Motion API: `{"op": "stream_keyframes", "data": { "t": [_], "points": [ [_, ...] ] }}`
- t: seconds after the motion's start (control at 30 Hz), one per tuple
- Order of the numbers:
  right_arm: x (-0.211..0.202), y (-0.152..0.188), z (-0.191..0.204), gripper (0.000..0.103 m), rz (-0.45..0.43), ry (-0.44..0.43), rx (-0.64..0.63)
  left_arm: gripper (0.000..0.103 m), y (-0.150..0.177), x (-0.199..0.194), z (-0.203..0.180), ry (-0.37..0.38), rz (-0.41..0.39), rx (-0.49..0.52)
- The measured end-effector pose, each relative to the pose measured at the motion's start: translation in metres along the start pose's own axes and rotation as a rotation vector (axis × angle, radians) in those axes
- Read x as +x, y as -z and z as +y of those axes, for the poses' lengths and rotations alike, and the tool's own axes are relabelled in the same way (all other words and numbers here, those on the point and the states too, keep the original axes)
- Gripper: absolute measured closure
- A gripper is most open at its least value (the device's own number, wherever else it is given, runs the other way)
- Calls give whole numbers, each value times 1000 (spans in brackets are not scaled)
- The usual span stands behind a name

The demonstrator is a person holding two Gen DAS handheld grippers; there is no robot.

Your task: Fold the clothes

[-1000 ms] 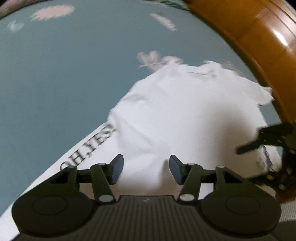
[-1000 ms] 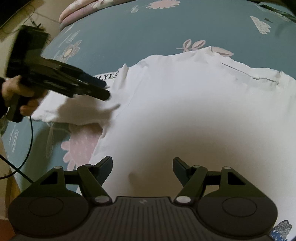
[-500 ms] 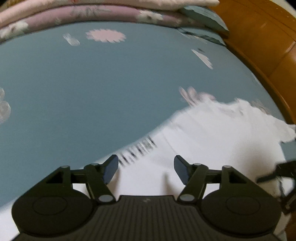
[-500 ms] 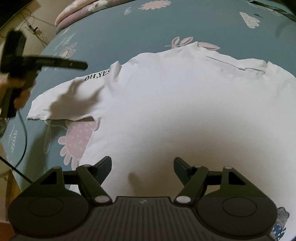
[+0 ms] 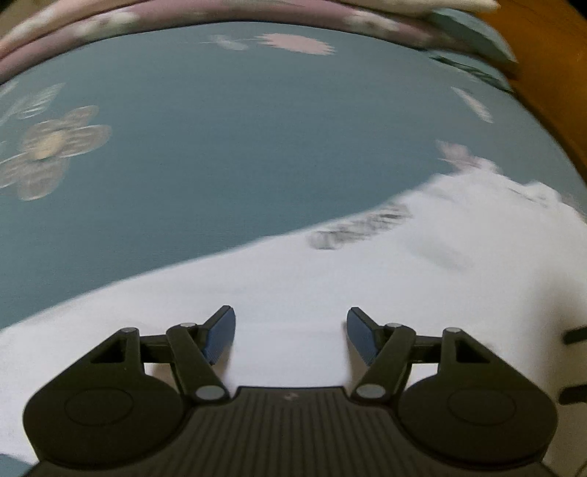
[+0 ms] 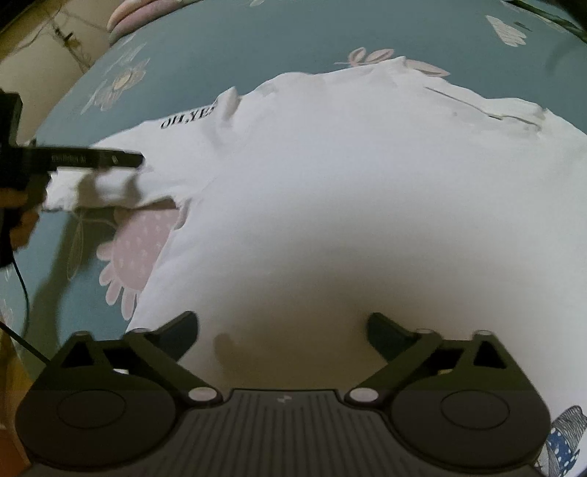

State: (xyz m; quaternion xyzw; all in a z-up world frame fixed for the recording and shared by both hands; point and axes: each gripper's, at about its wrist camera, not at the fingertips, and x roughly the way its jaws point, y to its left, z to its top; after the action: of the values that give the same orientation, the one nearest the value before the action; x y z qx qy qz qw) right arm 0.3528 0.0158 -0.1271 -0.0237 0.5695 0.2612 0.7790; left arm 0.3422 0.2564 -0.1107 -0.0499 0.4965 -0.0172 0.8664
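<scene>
A white shirt lies spread on a blue bed sheet with pink flowers; the left gripper hangs over its sleeve, jaws opening, nothing between them; the right gripper hangs over the shirt's middle, jaws opening wide, holding nothing.

White T-shirt, black lettering, spread on blue floral bedsheet.

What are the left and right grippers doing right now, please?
Left gripper: opening, nothing gripped, over the white T-shirt.
Right gripper: opening, nothing gripped, over the same shirt.
</scene>
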Motion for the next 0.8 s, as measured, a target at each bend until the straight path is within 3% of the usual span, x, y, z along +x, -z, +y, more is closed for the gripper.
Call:
{"op": "stream_keyframes", "data": {
  "t": [0.13, 0.3, 0.47, 0.6, 0.73, 0.8],
  "points": [
    [6, -2, 9, 0, 15, 56, -43, 37, -5, -18, 10, -30, -35, -53],
    [13, 3, 26, 0, 27, 138, -160, 34, 8, -29, -30, 122, -72, -14],
    [17, 3, 31, 0, 30, 177, -175, 33, 28, -9, -47, 196, -12, -5],
    [18, 3, 32, 0, 27, 188, -174, 32, 33, -3, -29, 145, -23, -20],
    [20, 4, 34, 0, 20, 195, -172, 33, 29, -16, 2, 60, -37, -106],
    [20, 5, 35, 0, 20, 201, -167, 34, 26, -26, 8, 54, -47, -130]
  ]
}}
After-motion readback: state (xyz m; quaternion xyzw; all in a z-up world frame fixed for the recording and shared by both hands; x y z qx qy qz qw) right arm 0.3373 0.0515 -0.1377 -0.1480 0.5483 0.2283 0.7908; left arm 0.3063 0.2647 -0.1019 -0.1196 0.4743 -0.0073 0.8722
